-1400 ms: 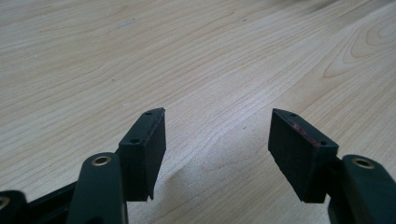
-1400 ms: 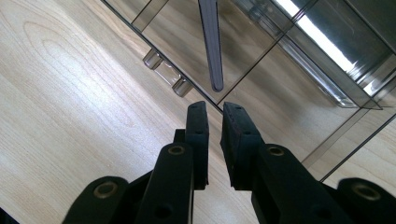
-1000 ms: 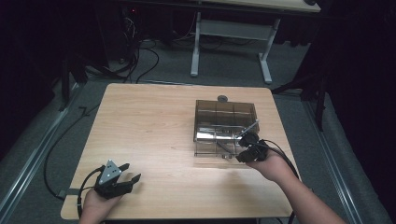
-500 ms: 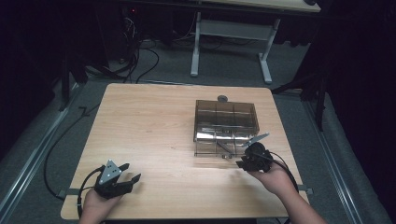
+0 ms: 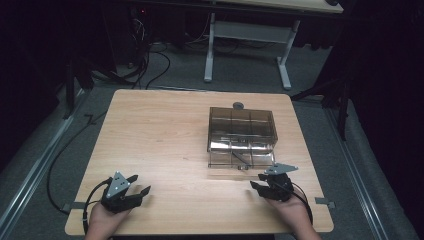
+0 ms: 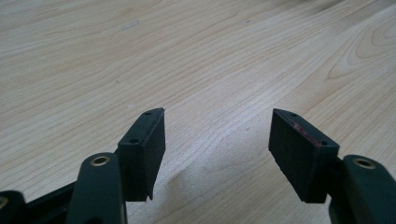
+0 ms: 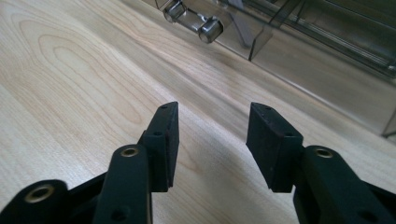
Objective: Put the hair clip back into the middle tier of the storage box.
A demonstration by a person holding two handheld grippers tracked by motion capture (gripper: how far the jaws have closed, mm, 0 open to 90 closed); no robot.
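A clear smoky plastic organiser box with several compartments stands right of the table's middle, its lid folded open toward me. My right gripper rests on the table just in front of the lid, open and holding nothing. In the right gripper view my right gripper points at the lid's edge and its metal latch. My left gripper lies near the table's front left edge, open and empty. In the left gripper view my left gripper has bare wood between its jaws.
A small round dark knob sits on the wooden table just behind the box. Cables trail over the grey floor at the left. A white-legged desk stands beyond the table.
My right gripper has drawn back from the box's open lid toward the table's front edge and now rests on the wood. The left gripper has stayed put.
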